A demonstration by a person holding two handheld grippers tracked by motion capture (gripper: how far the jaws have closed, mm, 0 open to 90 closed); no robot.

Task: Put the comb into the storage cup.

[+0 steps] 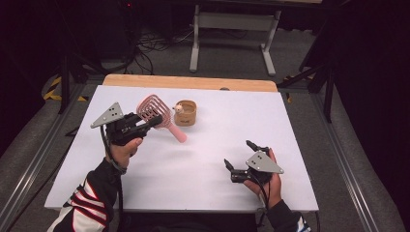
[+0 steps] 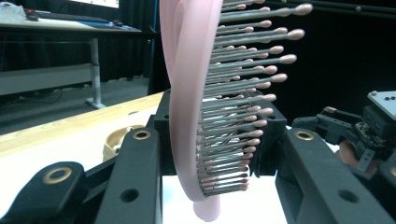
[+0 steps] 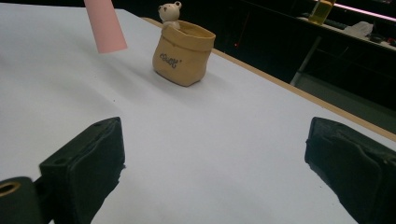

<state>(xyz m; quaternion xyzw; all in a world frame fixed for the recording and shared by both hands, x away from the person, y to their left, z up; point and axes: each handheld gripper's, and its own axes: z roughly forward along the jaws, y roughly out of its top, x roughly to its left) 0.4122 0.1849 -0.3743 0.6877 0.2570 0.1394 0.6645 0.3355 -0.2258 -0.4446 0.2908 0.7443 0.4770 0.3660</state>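
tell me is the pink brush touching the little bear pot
Apart. In the right gripper view the pink brush handle end hangs above the white table, with bare table between it and the bear pot. The left gripper holds the brush.

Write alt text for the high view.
The left tongs grip a pink hairbrush by its head, lifted over a white table with the handle slanting down beside a small tan pot. The right tongs hover open near the front right.
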